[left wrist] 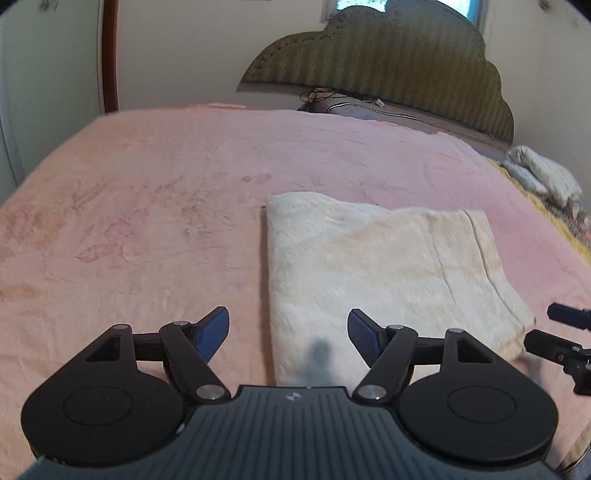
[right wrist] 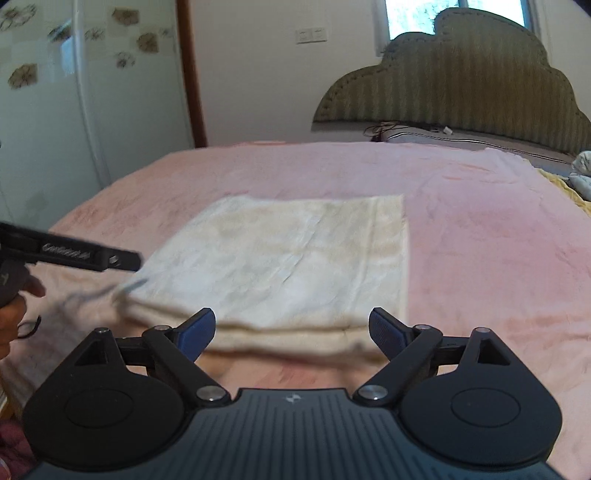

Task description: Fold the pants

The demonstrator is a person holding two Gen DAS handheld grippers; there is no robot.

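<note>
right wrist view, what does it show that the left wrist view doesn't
Only the right wrist view shows the wall switches, the flowered wardrobe door and the person's hand behind the left gripper. Only the left wrist view shows the dark smudge on the near edge of the pants and the white bundle in full. Both show the folded pants on the pink blanket, the headboard, and each gripper's open fingers, holding nothing.
</note>
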